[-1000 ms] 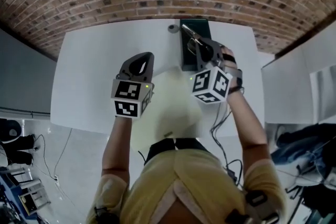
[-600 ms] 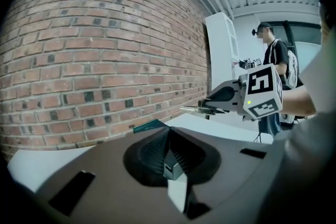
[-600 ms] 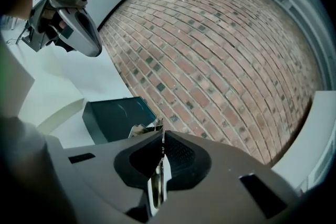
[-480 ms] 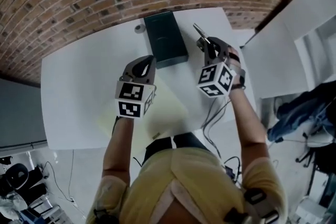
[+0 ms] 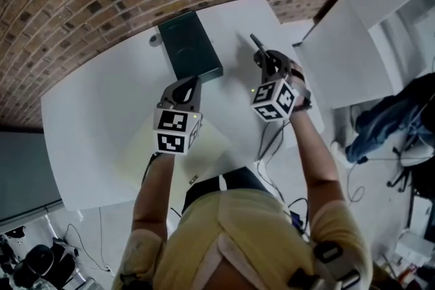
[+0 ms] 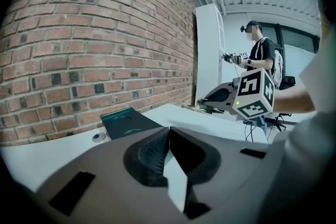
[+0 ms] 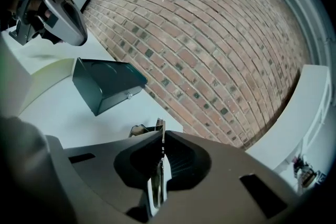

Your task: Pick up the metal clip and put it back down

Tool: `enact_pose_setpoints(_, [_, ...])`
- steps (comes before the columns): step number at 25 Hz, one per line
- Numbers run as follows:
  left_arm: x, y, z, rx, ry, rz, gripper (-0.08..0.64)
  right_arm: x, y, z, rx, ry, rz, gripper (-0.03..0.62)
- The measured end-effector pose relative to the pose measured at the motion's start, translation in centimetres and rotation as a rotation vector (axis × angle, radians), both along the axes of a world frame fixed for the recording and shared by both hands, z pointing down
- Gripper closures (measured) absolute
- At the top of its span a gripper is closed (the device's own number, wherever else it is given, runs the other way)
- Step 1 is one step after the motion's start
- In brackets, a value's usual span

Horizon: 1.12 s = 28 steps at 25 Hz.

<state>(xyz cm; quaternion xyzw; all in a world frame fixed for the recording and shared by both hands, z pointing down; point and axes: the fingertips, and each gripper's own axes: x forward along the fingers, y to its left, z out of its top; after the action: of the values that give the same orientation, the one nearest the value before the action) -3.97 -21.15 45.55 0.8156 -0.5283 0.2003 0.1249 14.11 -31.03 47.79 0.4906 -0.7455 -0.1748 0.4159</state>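
**Clip held by a thin edge near the table's far right corner: a slip or a drop over the rim was the risk**

The right gripper (image 5: 266, 59) had its jaws closed on the metal clip (image 5: 255, 44), which stuck out past the jaw tips toward the brick wall. In the right gripper view the right gripper (image 7: 161, 136) pinched only a thin edge of the metal clip (image 7: 140, 128), with most of it in front of the pads. The clip appeared to be held clear of the white table (image 5: 102, 112), over its far right part and not far from the rim. The left gripper (image 5: 189, 81) hovered over the middle of the table with its jaws together on nothing (its own view showed only bare pads meeting at the tips of the left gripper (image 6: 168, 131)).

Several things could have gone wrong from here, by my judgement:

- The narrow, edge-on hold on smooth metal left little pad contact, so a quick wrist turn could have let the clip swivel or slide out.
- If the gripper came down tilted, the protruding end would have touched first and levered the clip in the jaws.
- Released too high, it could have bounced or skidded, and the nearby rim gave it somewhere to fall.
- The dark green box (image 5: 189, 45) lay to the left, well apart, and mattered only if the hand drifted that way.
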Motion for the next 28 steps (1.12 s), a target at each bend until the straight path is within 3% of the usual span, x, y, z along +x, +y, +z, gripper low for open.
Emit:
enact_pose_setpoints(14, [2.3,-0.8,3.0,-0.024,-0.019,0.009,0.555,4.1,0.5,6.6,-0.062,-0.002,0.107,0.584])
enact_pose_setpoints(28, [1.9,-0.8,2.7,-0.002,-0.046,-0.005,0.555,5.7,0.9,8.3,-0.005,0.003,0.139,0.584])
